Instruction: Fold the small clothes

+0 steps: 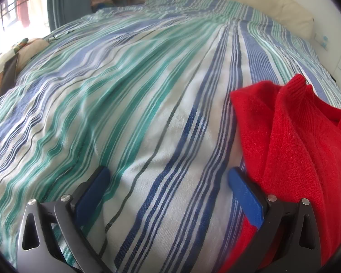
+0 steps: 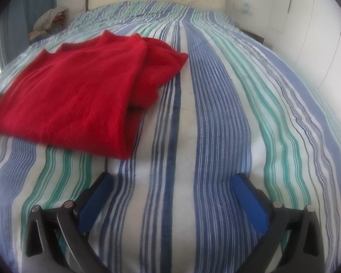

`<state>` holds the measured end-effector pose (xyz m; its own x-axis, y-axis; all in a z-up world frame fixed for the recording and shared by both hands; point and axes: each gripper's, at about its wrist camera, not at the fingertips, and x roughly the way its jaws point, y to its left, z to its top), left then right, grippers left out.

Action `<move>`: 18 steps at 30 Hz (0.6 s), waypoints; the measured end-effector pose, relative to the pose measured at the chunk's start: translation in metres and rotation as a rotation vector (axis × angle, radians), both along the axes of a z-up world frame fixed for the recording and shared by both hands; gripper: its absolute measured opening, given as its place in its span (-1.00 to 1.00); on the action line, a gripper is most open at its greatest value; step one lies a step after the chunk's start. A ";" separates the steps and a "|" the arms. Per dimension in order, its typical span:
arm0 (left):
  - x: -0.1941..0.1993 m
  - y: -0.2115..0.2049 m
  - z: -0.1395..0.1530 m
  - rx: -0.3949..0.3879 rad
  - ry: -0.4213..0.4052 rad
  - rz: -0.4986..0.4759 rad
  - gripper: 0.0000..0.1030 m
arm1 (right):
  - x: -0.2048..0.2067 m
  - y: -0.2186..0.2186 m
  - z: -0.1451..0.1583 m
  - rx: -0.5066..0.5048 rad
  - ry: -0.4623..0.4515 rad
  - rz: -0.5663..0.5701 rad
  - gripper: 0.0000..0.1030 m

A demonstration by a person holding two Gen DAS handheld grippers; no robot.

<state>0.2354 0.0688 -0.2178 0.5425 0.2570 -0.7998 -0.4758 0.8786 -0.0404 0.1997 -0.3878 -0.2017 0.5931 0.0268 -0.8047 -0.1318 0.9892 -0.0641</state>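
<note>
A red sweater (image 2: 79,91) is laid folded on the striped bedspread (image 2: 216,113), seen ahead and to the left from the right wrist. Both grippers are held over the bedspread with jaws spread wide and nothing between them. The left gripper (image 1: 168,177) is placed just beside the sweater's edge; the right gripper (image 2: 172,182) is kept apart from it.

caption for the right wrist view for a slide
Open right gripper hovers over the striped bedspread, the folded red sweater lying ahead to its left.
</note>
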 end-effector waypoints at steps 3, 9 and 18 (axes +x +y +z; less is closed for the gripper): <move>0.000 0.000 0.000 0.000 0.000 0.000 0.99 | 0.000 0.000 0.000 0.001 -0.001 -0.001 1.00; 0.000 0.000 0.000 0.000 0.000 0.000 0.99 | 0.000 -0.001 0.000 0.007 -0.009 0.000 1.00; 0.000 0.000 0.000 0.000 0.001 0.000 0.99 | 0.001 0.002 0.002 -0.010 0.005 -0.012 1.00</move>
